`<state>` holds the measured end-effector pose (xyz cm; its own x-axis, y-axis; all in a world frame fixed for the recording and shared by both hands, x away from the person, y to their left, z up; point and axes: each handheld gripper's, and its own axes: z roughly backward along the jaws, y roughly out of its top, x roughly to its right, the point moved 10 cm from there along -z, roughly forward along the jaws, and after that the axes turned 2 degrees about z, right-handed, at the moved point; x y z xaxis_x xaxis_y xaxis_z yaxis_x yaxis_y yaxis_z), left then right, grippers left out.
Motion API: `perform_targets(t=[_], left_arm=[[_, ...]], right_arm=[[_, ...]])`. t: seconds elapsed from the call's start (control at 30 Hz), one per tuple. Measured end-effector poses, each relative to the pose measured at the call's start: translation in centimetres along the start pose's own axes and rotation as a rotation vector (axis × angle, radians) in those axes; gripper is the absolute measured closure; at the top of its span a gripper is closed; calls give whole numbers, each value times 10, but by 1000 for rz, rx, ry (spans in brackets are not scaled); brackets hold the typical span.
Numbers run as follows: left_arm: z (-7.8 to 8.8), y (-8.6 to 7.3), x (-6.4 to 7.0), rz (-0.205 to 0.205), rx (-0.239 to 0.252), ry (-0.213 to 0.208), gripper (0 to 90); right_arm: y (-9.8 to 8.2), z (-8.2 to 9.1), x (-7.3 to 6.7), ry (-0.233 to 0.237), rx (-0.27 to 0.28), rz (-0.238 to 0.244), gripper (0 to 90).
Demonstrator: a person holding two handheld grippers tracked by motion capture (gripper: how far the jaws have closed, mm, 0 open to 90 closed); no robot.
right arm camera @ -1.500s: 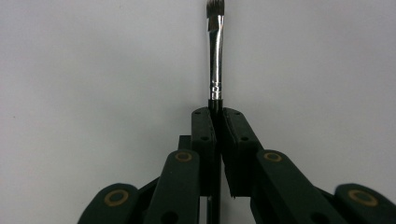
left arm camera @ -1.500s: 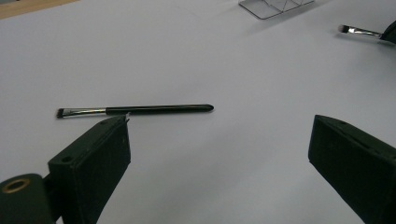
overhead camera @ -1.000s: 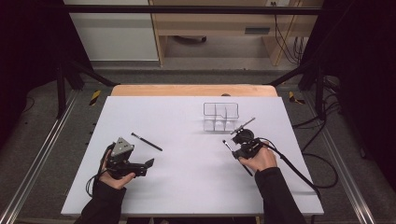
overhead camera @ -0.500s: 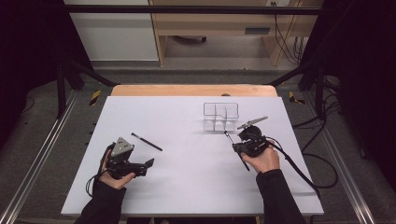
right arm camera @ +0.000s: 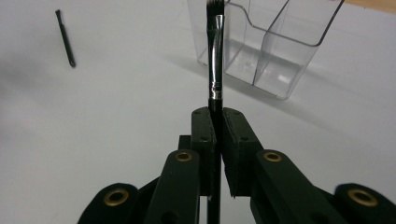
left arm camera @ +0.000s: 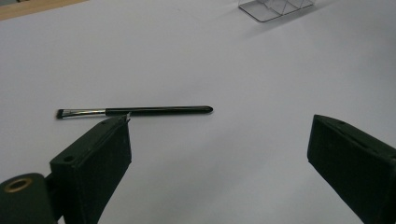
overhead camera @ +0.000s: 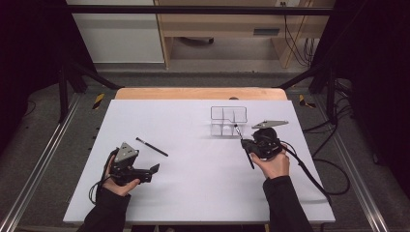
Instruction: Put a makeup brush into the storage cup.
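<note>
My white counter (overhead camera: 193, 193), a clear divided organizer (overhead camera: 228, 121) standing toward its far edge, a black brush (overhead camera: 152, 147) lying flat left of centre (well apart from the organizer).

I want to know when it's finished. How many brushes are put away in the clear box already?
None yet: the clear organizer looks empty. In hand: the right gripper is shut on one brush, bristle end toward the organizer, close beside it. Left: dropping that brush in, then the second brush, lying flat on the table before the open left gripper.
</note>
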<state>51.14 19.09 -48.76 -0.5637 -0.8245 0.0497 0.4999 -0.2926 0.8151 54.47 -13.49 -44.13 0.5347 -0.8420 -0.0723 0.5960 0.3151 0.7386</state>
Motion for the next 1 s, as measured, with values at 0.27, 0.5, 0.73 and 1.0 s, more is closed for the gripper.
perform_targets(t=[0.27,0.5,0.73,1.0], left_arm=[[0,0,0,3,4,-2,56],[0,0,1,0,4,-3,56],[1,1,1,1,8,-6,57],[-1,1,2,-3,6,-4,58]], right_arm=[[13,6,1,-11,95,-33,843],[27,12,3,-26,192,-59,843],[39,13,5,-40,256,-80,843],[48,14,9,-44,305,-106,843]])
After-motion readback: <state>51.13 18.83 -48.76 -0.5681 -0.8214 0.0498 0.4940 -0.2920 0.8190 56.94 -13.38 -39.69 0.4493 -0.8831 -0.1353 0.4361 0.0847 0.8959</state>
